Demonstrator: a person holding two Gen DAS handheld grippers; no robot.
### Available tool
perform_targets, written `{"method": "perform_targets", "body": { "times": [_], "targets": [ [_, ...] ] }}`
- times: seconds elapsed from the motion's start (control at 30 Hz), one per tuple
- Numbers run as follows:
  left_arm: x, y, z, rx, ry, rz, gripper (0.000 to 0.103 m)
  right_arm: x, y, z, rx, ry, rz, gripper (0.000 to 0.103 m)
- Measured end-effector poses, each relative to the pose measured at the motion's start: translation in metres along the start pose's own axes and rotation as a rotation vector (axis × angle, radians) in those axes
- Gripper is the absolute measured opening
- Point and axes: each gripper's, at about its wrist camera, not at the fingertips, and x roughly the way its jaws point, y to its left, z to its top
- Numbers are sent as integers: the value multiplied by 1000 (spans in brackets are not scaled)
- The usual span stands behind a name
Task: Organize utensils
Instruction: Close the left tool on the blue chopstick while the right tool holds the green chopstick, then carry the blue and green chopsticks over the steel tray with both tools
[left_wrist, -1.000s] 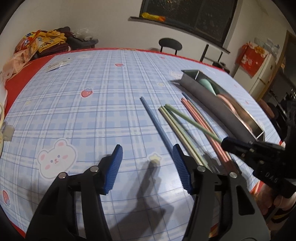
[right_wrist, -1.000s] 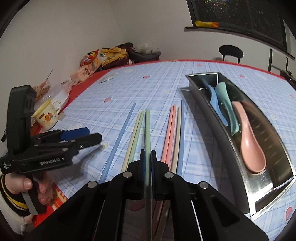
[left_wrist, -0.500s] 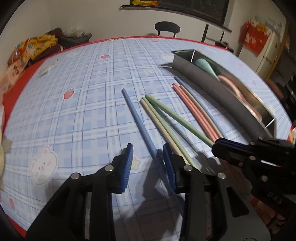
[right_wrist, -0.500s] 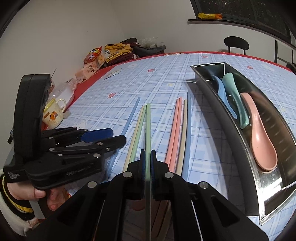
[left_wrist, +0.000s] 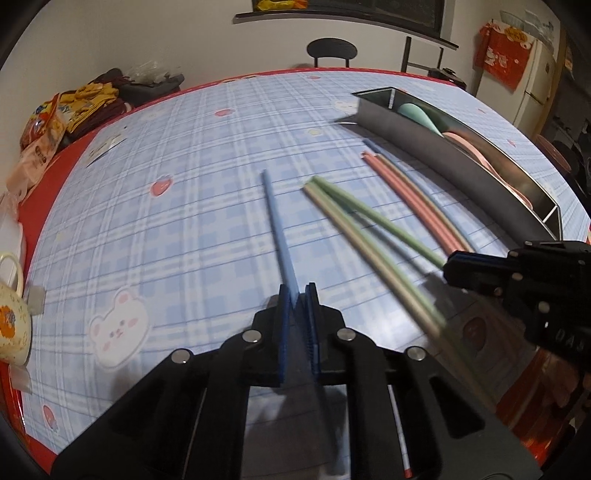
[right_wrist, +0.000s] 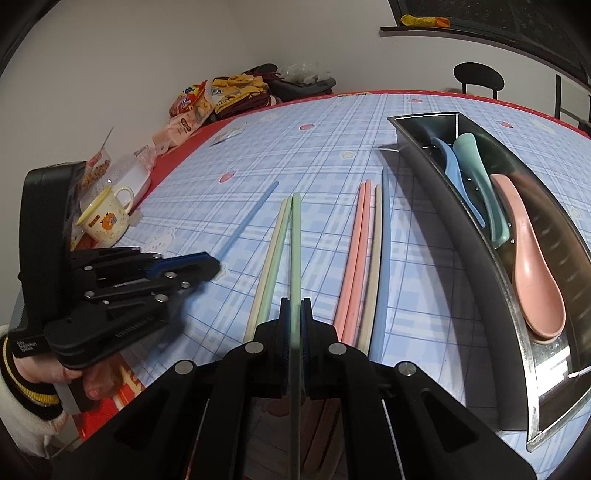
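Left wrist view looks across a worktop (left_wrist: 192, 206) covered by a pale blue plaid cloth printed with bears and strawberries, with a red cloth showing along its far and left edges. The left gripper (left_wrist: 298, 295) has just been closing, and its blue-padded jaws now clamp the near end of a long blue chopstick (left_wrist: 276, 221) that runs away across the cloth. To its right the right gripper (right_wrist: 294, 314) is pressed together on a pale green chopstick (right_wrist: 295, 240), whose near end is raised off the cloth in the left wrist view. Just beside that one lies a cream and green pair of chopsticks (right_wrist: 273, 247), and further right a bundle of pink, cream and blue chopsticks (right_wrist: 364, 251) lies close along a long stainless steel tray (right_wrist: 461, 236). Inside the tray rest a blue spoon (right_wrist: 452, 173), a teal spoon (right_wrist: 476, 166) and a pink spoon (right_wrist: 532, 266). At the left edge stands a cream mug with an orange print (right_wrist: 107, 218), and snack bags and folded clothes (right_wrist: 221, 96) are heaped at the far left corner. Beyond the worktop are a white wall, a black round-backed chair (left_wrist: 331, 50) and a dark window (right_wrist: 517, 14) with a ledge.
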Motion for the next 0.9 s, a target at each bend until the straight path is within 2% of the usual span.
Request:
{"method": "perform_targets", "body": {
  "times": [0.3, 0.47, 0.53, 0.67, 0.9],
  "targets": [
    [-3, 19, -10, -57, -51, -73, 13, 10, 9, 6, -41, 64, -67, 6],
    [-1, 37, -11, -145, -53, -185, 13, 19, 17, 17, -89, 111, -116, 6],
    [-1, 39, -12, -164, -54, -208, 13, 23, 20, 21, -113, 125, -137, 6],
    [-1, 37, -13, -161, -56, -206, 13, 31, 25, 29, -153, 150, -174, 7],
    [-3, 36, -14, -157, -59, -204, 13, 43, 32, 42, -214, 187, -219, 16]
  ]
}}
